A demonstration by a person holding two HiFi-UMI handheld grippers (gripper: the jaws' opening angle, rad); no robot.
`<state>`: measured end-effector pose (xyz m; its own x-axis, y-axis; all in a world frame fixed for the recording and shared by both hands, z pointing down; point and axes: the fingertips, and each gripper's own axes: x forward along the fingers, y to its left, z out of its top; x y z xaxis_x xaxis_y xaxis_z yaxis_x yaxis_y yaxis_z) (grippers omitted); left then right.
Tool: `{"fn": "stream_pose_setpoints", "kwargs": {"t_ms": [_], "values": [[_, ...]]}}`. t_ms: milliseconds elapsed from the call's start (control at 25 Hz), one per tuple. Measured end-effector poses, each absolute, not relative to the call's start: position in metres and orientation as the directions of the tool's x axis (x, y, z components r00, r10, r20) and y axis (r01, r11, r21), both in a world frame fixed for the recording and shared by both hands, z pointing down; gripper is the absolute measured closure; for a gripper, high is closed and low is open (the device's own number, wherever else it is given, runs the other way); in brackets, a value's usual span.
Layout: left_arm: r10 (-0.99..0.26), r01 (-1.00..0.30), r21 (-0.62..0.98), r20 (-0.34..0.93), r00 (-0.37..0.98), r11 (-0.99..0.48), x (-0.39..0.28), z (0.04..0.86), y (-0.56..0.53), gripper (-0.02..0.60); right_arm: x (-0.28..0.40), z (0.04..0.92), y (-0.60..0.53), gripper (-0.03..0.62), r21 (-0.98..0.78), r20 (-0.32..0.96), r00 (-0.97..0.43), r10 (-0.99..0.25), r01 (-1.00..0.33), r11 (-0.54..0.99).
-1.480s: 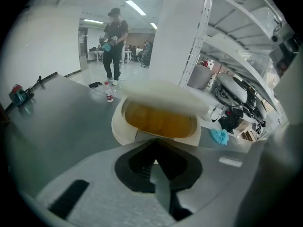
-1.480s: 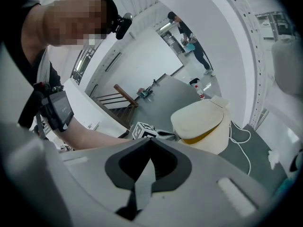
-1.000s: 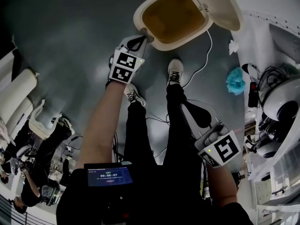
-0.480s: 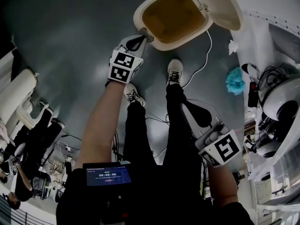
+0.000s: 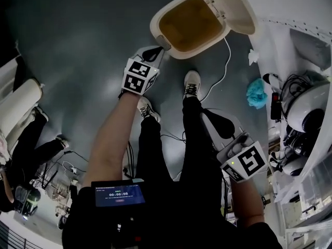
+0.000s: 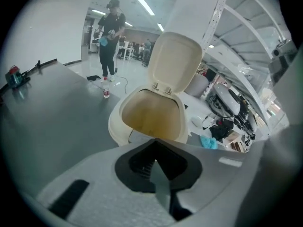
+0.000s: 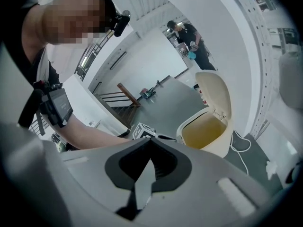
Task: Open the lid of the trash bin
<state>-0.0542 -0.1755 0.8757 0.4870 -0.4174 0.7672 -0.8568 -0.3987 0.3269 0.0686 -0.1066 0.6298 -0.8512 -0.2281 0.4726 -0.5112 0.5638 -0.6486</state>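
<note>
— Is the lid (image 5: pixel 232 7) up?
— Yes, open, on the bin (image 5: pixel 155 21) on the floor. Left gripper (image 5: pixel 158 51), by its rim, and right gripper (image 7: pixel 149 167) are closed, empty. Better draw back gently.

Left arm: stretched far forward; left claw (image 5: pixel 156 51) jaws together, empty.
Right arm: bent, low at near right; right claw (image 7: pixel 150 145) jaws together, empty.

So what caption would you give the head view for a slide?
Looking down: trash bin, lid standing open, with the shut left gripper pointing at its front rim.
</note>
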Motion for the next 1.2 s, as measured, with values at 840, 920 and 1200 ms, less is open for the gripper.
{"fn": "stream_pose_setpoints", "kwargs": {"t_ms": [840, 920, 1200], "values": [[-0.58, -0.678, 0.493, 0.362, 0.73, -0.545, -0.06, 0.47, -0.016, 0.581, 0.027, 0.415, -0.028, 0.586, -0.484, 0.364, -0.847, -0.388, -0.528, 0.698], [-0.608, -0.68, 0.483, 0.325, 0.724, -0.552, -0.068, 0.433, 0.001, 0.581, 0.022, 0.389, -0.017, 0.586, -0.474, 0.339, -0.85, -0.404, -0.525, 0.707], [-0.657, -0.68, 0.499, 0.258, 0.708, -0.537, -0.1, 0.348, 0.069, 0.581, -0.004, 0.313, 0.028, 0.586, -0.459, 0.237, -0.867, -0.438, -0.498, 0.736]]}}
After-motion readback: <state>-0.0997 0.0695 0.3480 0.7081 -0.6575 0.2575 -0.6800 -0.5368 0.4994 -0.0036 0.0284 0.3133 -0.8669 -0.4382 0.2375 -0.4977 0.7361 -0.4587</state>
